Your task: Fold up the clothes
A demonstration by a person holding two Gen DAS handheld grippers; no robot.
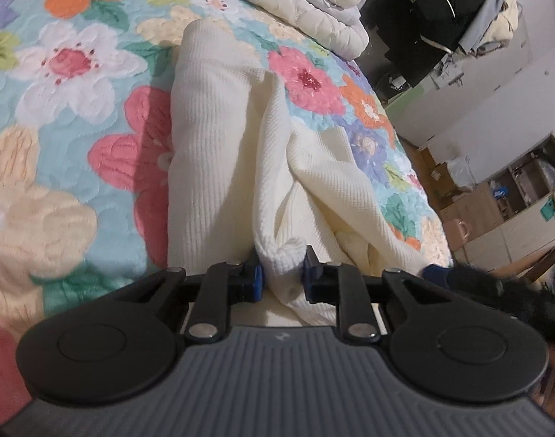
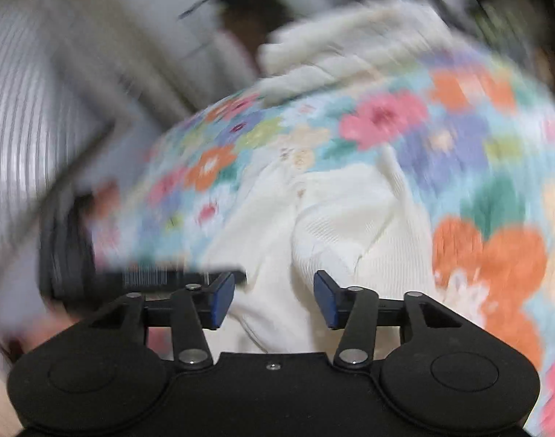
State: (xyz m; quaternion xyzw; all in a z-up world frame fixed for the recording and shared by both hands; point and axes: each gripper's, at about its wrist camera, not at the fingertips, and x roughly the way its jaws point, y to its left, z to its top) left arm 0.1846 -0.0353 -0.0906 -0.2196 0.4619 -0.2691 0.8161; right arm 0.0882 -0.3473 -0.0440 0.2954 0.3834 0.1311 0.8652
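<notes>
A cream ribbed knit garment (image 1: 219,153) lies crumpled lengthwise on the floral bedspread (image 1: 59,109). My left gripper (image 1: 283,271) is shut on a bunched edge of the garment at its near end, the cloth pinched between the blue pads. In the right wrist view, which is motion-blurred, the same cream garment (image 2: 335,225) lies just ahead. My right gripper (image 2: 274,298) is open, its blue pads apart and holding nothing, just above the cloth.
A cream quilted blanket (image 1: 295,3) is piled at the far end of the bed. Dark clothes (image 1: 452,7) hang beyond the bed's right edge, with shelves and boxes (image 1: 525,189) by the wall. The blanket also shows blurred in the right wrist view (image 2: 343,47).
</notes>
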